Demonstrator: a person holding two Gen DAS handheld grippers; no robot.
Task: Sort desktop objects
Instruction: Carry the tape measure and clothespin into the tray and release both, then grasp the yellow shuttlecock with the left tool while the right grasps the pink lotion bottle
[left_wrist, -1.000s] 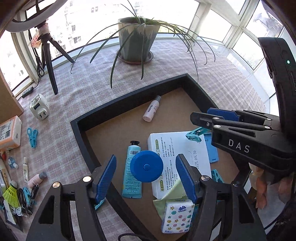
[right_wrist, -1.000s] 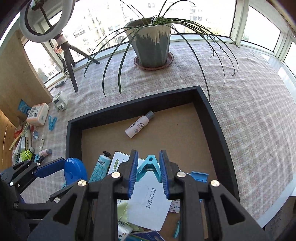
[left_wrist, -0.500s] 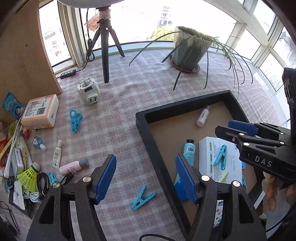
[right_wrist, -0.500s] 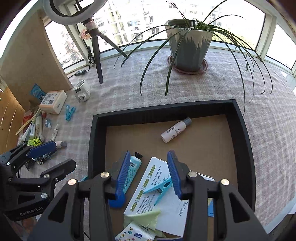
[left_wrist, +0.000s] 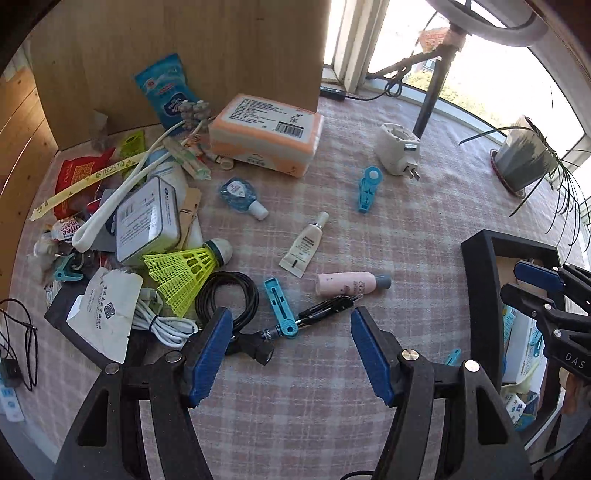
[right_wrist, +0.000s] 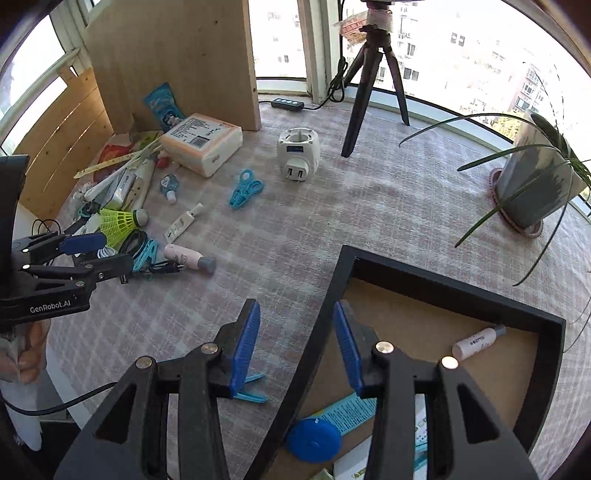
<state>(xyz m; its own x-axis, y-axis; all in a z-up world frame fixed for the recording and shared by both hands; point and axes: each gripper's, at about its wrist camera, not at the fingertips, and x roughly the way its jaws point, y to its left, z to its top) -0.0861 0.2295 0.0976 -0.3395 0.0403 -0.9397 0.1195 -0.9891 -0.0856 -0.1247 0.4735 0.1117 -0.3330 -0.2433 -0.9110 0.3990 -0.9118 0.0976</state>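
My left gripper (left_wrist: 291, 350) is open and empty above the checked cloth, near a black pen (left_wrist: 325, 306), a blue clip (left_wrist: 280, 308) and a pink bottle (left_wrist: 351, 283). A white tube (left_wrist: 304, 245), a yellow shuttlecock (left_wrist: 184, 267) and a blue peg (left_wrist: 367, 188) lie further out. My right gripper (right_wrist: 293, 343) is open and empty over the left rim of the black tray (right_wrist: 424, 291). The tray holds a blue round disc (right_wrist: 314, 441), a white bottle (right_wrist: 476, 341) and a teal tube (right_wrist: 351, 410). The left gripper also shows in the right wrist view (right_wrist: 92, 251).
A pile of packets, cables and a tin (left_wrist: 147, 218) lies at the left by a wooden board (left_wrist: 184, 55). An orange tissue pack (left_wrist: 264, 133), a white plug adapter (right_wrist: 299, 153), a tripod (right_wrist: 373, 85) and a potted plant (right_wrist: 535, 184) stand further back.
The left gripper let go of the blue disc in the tray and swung left to the clutter. The right gripper opened, left its blue peg in the tray and moved left to the rim.
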